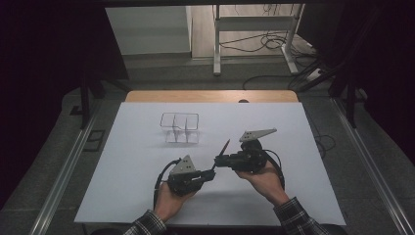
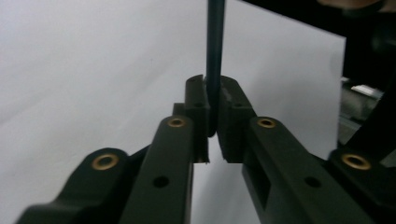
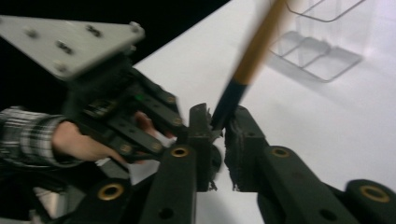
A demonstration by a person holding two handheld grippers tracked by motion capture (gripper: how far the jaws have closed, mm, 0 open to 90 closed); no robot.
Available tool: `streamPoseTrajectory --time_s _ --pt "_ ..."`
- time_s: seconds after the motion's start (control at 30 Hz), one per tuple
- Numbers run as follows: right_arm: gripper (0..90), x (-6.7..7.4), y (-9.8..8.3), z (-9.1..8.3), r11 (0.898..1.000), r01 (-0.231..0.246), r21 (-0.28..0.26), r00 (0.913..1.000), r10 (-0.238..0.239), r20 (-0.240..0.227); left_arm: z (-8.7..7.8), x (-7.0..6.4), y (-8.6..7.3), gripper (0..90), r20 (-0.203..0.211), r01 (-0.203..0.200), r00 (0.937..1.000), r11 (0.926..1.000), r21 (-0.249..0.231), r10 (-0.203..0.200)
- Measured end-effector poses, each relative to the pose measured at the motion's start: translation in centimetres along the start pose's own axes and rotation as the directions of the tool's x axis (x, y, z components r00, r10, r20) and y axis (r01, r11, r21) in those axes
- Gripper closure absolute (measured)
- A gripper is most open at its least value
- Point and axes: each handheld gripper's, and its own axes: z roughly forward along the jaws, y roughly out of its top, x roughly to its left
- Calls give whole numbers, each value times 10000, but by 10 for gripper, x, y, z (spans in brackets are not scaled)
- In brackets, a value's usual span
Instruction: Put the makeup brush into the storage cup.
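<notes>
Left gripper [image 1: 211,173] near centre of bench [image 1: 122,161], fingers closed on dark end of pencil [image 1: 224,147]. Right gripper [image 1: 219,160] just beyond, fingers clamped on same pencil, which tilts up and away. Clear divided organiser [image 1: 179,127] farther back, apart from both.

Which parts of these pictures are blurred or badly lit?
High view: the room's sides lie in darkness, while the white table sheet is evenly lit. Left gripper view: the near jaws are soft and the dark pen shaft is sharper. Right gripper view: the pen is smeared and the clear wire-rimmed organizer is hazy.
</notes>
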Motion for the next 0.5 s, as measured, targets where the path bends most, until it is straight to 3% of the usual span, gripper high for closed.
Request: streamPoseTrajectory --time_s 0.2,0.33,0.5 --pt "833 2 1 -1 9991 339 251 9986 -349 404 -1 1 2 616 -115 -28 9999 9997 225 31" --pt "833 1 0 -1 9974 531 491 9957 -566 736 -9 4 5 503 -260 73 9996 9999 128 -70" --pt "833 1 -2 1 9930 810 864 9902 -901 1070 -25 11 9 422 -220 322 9992 9993 -209 -327"
